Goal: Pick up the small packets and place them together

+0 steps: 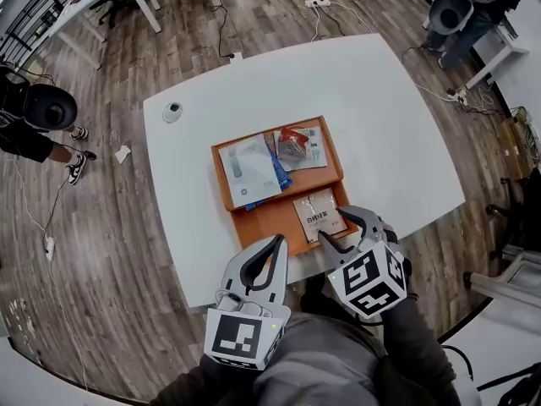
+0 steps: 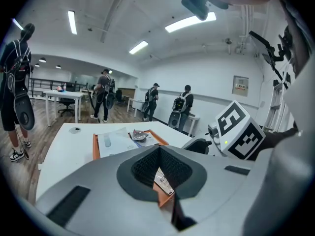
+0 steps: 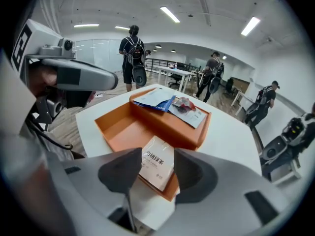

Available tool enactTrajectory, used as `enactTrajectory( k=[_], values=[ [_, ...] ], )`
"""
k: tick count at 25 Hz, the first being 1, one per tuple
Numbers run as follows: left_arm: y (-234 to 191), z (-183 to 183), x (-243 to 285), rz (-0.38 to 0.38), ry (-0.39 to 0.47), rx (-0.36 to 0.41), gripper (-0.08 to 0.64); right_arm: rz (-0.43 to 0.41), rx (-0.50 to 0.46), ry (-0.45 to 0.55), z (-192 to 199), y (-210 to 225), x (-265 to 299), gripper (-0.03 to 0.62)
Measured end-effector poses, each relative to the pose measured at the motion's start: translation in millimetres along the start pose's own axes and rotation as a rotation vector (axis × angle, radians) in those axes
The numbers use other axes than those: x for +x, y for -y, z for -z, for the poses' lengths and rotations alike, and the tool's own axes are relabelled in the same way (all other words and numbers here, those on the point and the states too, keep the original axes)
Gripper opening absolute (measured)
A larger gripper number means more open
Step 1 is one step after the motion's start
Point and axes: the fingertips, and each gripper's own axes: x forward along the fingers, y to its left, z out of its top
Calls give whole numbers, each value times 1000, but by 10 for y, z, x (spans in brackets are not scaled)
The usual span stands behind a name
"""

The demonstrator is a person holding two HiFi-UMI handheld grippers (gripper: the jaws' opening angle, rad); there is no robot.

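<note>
Over the tray's [image 1: 269, 220] near corner, the right gripper's [image 1: 331, 227] released fingers [image 1: 362, 217] half-hide a packet [image 1: 316, 211]; left gripper's [image 1: 278, 241] clenched.

Tan packet [image 1: 318, 213]: flat, dark print up, one corner over tray edge, just ahead of right gripper [image 1: 331, 227] fingertips, seen in gap between spread fingers, not clamped. Large pale packet [image 1: 248, 170]: flat, well beyond left gripper [image 1: 277, 242] fingertips, overlapping blue packet [image 1: 280, 172]. Crumpled red-silver packet [image 1: 292, 141]: atop white packet [image 1: 309, 153], farthest from both fingertip pairs.
</note>
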Motion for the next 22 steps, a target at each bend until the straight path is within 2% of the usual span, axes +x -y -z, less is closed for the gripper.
enactTrajectory(
  k=[8,22],
  values=[
    [-278,-105,-79,-38,28,7,-3,-38,-29,-51,-117,-117,207,204],
    [-693,5,159,-43,-22,-52,-3,-131,-71,-309,123,-142,659,204]
  ],
)
